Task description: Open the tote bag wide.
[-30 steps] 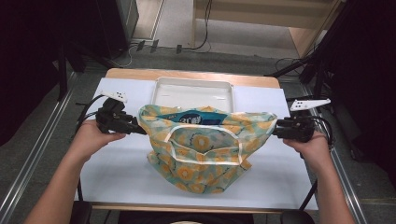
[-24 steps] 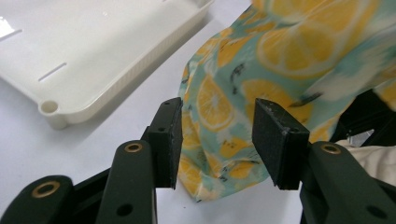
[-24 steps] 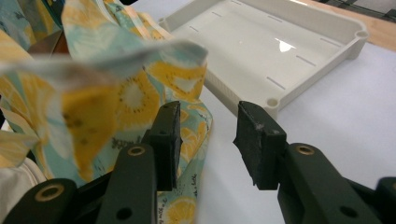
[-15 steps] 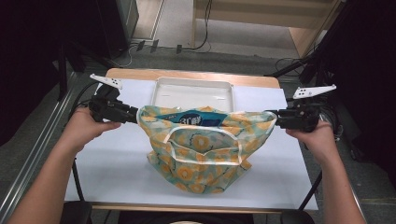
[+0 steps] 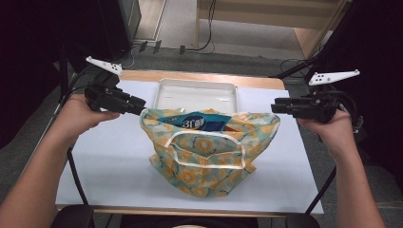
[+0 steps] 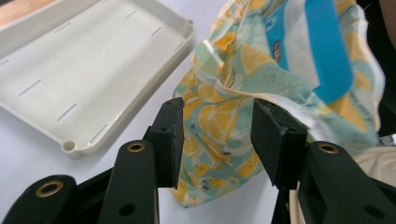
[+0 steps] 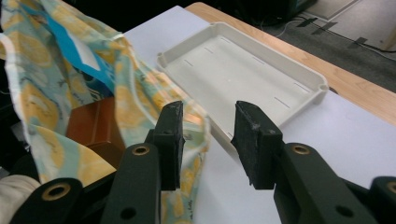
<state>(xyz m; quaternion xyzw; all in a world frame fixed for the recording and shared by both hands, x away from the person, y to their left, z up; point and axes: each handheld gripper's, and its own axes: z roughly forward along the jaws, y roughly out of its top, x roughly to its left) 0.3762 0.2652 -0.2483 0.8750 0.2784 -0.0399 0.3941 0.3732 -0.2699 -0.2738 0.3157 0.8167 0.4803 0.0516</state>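
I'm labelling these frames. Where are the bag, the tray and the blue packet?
bag (image 5: 199,156), high view, front cloth panel.
tray (image 5: 197,97), high view, bare floor.
blue packet (image 5: 202,122), high view, printed face in the bag's mouth.

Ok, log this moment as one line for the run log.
left gripper: open, at bag's corner | right gripper: open, beside bag | bag: upright, mouth open, packets inside | tray: behind bag

left gripper (image 5: 142,105) jaws parted; right gripper (image 5: 274,108) too
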